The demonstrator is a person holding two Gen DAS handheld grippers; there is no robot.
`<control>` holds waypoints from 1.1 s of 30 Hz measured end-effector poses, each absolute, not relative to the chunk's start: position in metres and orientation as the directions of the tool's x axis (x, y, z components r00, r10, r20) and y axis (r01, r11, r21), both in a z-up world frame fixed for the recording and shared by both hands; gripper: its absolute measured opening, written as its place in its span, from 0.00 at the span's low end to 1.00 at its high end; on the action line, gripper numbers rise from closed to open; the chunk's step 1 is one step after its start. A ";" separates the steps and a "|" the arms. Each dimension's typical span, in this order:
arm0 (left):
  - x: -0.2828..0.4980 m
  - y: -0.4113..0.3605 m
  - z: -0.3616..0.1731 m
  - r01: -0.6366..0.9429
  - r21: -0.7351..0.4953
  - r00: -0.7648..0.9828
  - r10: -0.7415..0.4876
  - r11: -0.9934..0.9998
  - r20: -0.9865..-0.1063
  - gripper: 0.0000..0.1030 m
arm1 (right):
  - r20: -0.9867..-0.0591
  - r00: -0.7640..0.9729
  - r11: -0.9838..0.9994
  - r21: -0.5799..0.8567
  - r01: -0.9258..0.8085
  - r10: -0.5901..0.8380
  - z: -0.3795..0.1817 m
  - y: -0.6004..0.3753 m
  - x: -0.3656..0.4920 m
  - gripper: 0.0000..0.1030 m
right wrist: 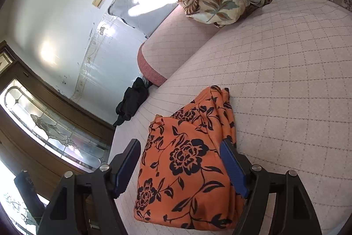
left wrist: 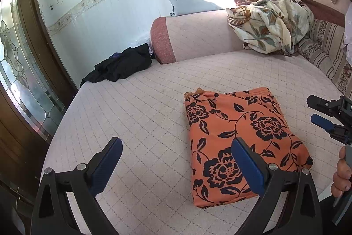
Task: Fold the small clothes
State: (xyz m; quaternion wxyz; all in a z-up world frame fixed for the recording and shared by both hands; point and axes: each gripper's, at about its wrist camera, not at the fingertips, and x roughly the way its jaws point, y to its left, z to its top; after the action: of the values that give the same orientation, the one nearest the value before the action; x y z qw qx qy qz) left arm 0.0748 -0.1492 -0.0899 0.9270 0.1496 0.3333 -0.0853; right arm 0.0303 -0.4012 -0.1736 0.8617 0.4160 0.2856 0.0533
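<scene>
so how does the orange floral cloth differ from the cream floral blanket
The orange floral cloth is folded into a flat rectangle; the cream floral blanket is a crumpled heap. The cloth lies mid-cushion near the tongs; the blanket sits in the far corner. The cloth's flowers are black, the blanket's brown and grey-green. Both are floral fabric.

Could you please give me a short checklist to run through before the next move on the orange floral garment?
1. Orange floral garment folded into a compact rectangle on the quilted bed cover: ok.
2. Left gripper open and empty: ok.
3. Right gripper open, fingers either side of the garment, gripping nothing: ok.
4. Far edge layers aligned: not ok, folds fan out at the far corner in the right wrist view.
5. Dark clothes and floral blanket lie apart from the garment: ok.
6. Underside smooth: cannot tell.
</scene>
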 end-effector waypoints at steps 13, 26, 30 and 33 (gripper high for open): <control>0.079 -0.145 -0.086 0.236 0.218 0.778 -0.050 0.947 -0.626 0.97 | -0.434 0.834 0.621 0.770 0.147 0.341 -0.178 -0.416 0.030 0.75; 0.097 -0.143 -0.112 0.224 0.204 0.732 -0.027 0.953 -0.680 0.97 | -0.398 0.836 0.664 0.746 0.054 0.379 -0.170 -0.405 0.034 0.46; 0.104 -0.137 -0.141 0.226 0.224 0.676 0.013 0.948 -0.737 0.97 | -0.440 0.795 0.731 0.683 -0.005 0.417 -0.163 -0.383 0.028 0.35; 0.100 -0.126 -0.162 0.226 0.243 0.650 0.039 0.943 -0.759 0.97 | -0.465 0.748 0.719 0.694 -0.024 0.474 -0.169 -0.374 0.021 0.35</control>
State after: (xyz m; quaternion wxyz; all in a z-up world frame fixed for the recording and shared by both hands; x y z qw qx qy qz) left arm 0.0998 -0.1259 -0.1621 0.8942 0.1602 0.4148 -0.0524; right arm 0.0212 -0.3739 -0.1686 0.8683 0.3462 0.3250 0.1434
